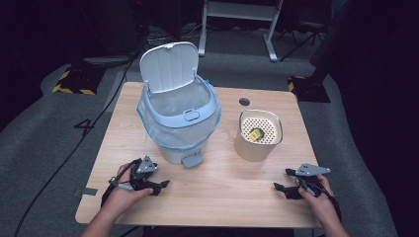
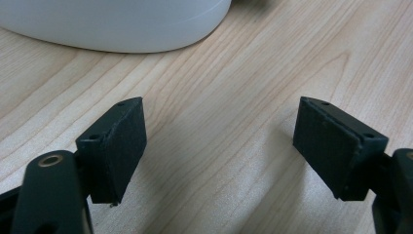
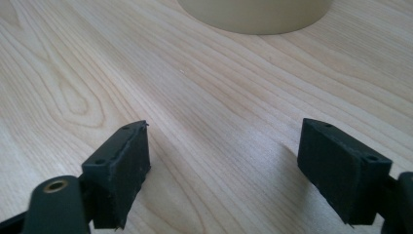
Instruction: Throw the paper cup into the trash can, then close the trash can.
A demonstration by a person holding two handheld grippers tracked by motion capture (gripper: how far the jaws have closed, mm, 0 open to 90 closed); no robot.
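Two grippers low over the wooden table (image 1: 217,192), jaws parted and holding nothing.

Nearest the person, the left gripper (image 1: 148,183) rests just in front of the pedal bin (image 1: 179,116), whose lid stands up and whose pedal faces it; the right gripper (image 1: 295,186) sits near the beige perforated container (image 1: 258,134). A small yellow item (image 1: 255,133) lies on that container's holed top. My guess at the risks: the light container may slide or tip when reached into, and the loose bin liner could snag a jaw.
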